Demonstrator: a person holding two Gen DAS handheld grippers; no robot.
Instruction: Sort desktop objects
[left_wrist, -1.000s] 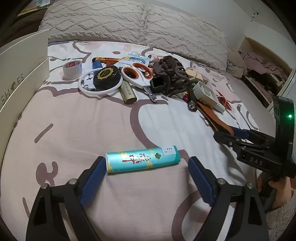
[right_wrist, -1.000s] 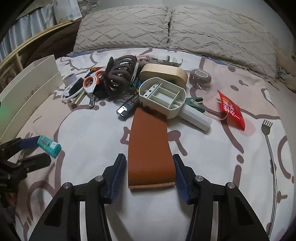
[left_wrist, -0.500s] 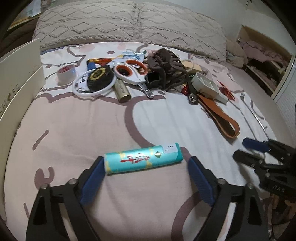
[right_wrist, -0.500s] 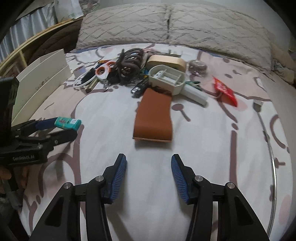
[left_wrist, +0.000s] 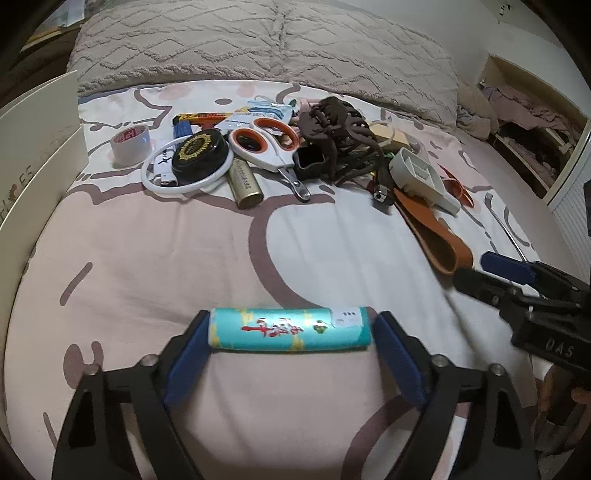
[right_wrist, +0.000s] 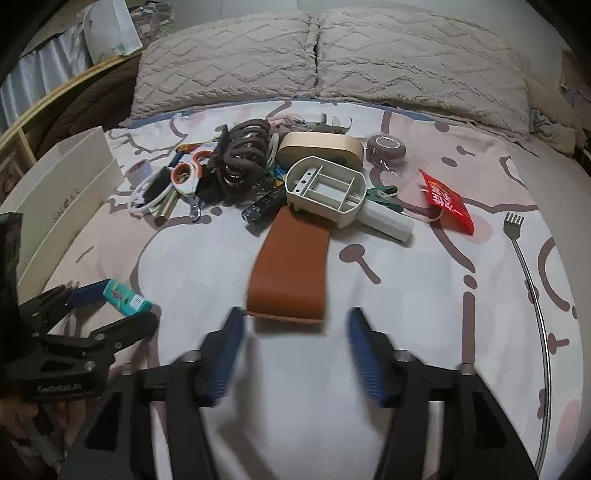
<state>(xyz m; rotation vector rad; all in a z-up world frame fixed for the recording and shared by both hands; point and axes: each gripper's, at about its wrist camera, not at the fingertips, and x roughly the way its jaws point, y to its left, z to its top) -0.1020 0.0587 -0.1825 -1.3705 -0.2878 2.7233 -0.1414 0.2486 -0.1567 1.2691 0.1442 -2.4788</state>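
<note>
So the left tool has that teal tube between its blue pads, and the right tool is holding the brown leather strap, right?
Not quite. The left tool does have the teal tube between its pads, but the right tool holds nothing: its jaws have just been opening, and the brown leather strap lies on the bed ahead of them, as the right wrist view shows.

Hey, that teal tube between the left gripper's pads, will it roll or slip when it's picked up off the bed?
The teal tube looks round, so it would probably roll if nudged sideways, though the soft bedsheet may damp that. Its wrapper looks glossy, so possibly slippery. The left gripper spans it end to end; gripped by its ends, it might pivot or pop out.
</note>
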